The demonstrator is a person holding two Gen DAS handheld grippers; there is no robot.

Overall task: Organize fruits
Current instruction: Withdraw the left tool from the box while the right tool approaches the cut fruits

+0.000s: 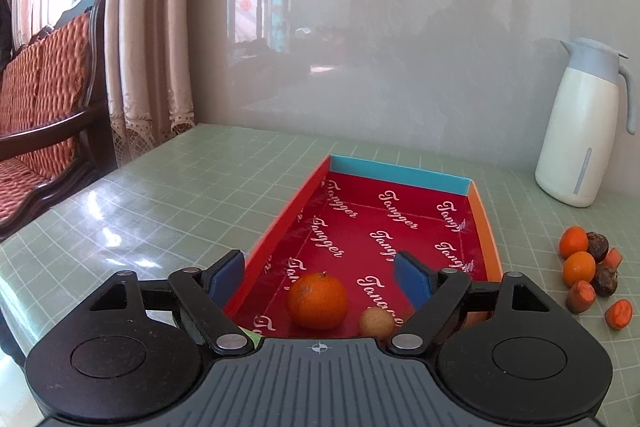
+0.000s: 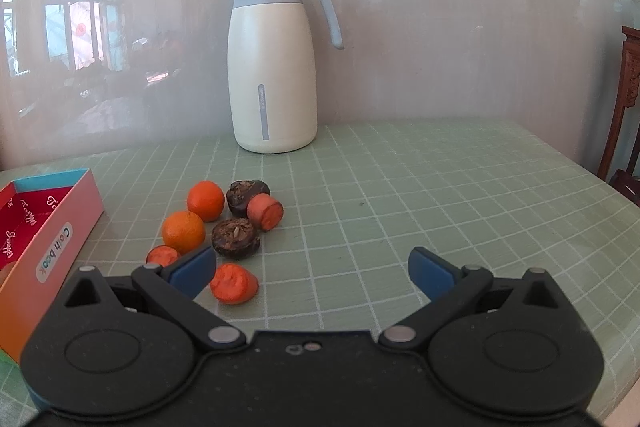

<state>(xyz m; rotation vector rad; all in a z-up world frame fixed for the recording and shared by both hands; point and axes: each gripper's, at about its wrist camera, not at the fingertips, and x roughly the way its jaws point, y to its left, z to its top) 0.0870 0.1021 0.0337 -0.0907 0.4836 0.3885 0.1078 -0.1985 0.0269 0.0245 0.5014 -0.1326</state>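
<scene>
In the red box (image 1: pixel 486 227) one tangerine (image 1: pixel 317 301) and one small tan fruit (image 1: pixel 377 323) are seen between the wide-open, empty left gripper (image 1: pixel 320 273); beside the box two tangerines (image 2: pixel 205 200), two dark fruits (image 2: pixel 235 237) and three carrot pieces (image 2: pixel 233 283) are left just ahead of the open, empty right gripper (image 2: pixel 312 269).

- Box (image 1: pixel 400 179): red lining with white script, blue far wall, orange sides.
- Tablecloth (image 2: pixel 400 187): pale green, white grid.
- Jug (image 2: pixel 272 67): cream body, grey-blue lid and handle.
- Gripper pads (image 2: pixel 192 267): blue.

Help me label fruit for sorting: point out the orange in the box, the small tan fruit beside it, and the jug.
orange (image 1: pixel 317 301), left wrist view, middle of its peel.
small tan fruit (image 1: pixel 377 323), left wrist view, its rounded top.
jug (image 2: pixel 272 75), right wrist view, middle of its white body.
</scene>
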